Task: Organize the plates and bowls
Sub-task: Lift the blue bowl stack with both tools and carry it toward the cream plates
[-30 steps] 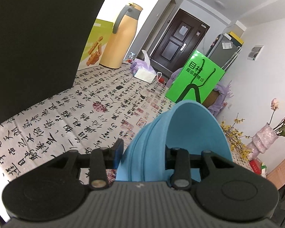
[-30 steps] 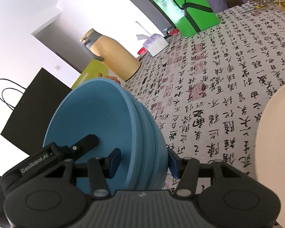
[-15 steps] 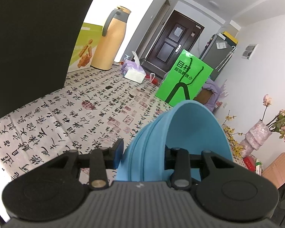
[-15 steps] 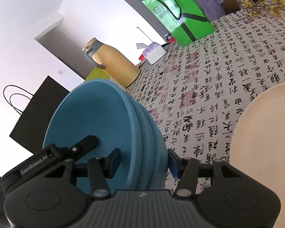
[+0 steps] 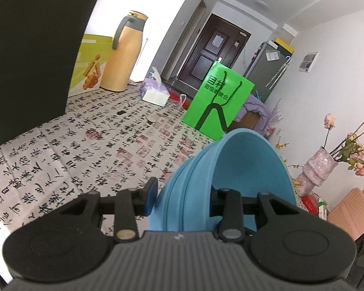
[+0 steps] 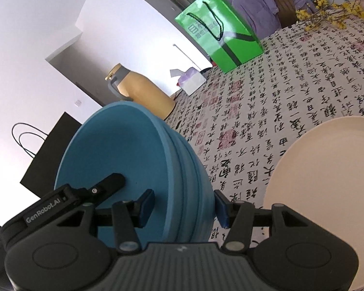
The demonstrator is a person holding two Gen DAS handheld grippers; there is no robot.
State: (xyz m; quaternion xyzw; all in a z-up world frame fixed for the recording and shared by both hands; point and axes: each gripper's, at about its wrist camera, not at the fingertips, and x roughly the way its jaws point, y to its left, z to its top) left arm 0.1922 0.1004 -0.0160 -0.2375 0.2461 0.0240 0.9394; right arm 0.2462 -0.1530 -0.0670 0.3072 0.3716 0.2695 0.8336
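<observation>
A stack of several nested blue bowls (image 5: 250,165) is tipped on its side above the calligraphy tablecloth (image 5: 80,145). My left gripper (image 5: 183,196) is shut on the stack's rims, one finger inside the top bowl and one outside. My right gripper (image 6: 184,207) is shut on the same blue bowls (image 6: 114,150) from the other side. A black left-gripper finger (image 6: 109,184) reaches into the bowl there. A large cream plate (image 6: 327,181) lies on the cloth just right of the stack.
A green paper bag (image 5: 218,101), a yellow thermos jug (image 5: 123,55), a tissue box (image 5: 155,94) and a black paper bag (image 5: 31,48) stand along the table's far and left sides. A vase of flowers (image 5: 318,169) stands at the right.
Both grippers have carried the bowl stack across the table, a little higher. The cream plate has come further into the right wrist view; the black bag has slid left in the left view.
</observation>
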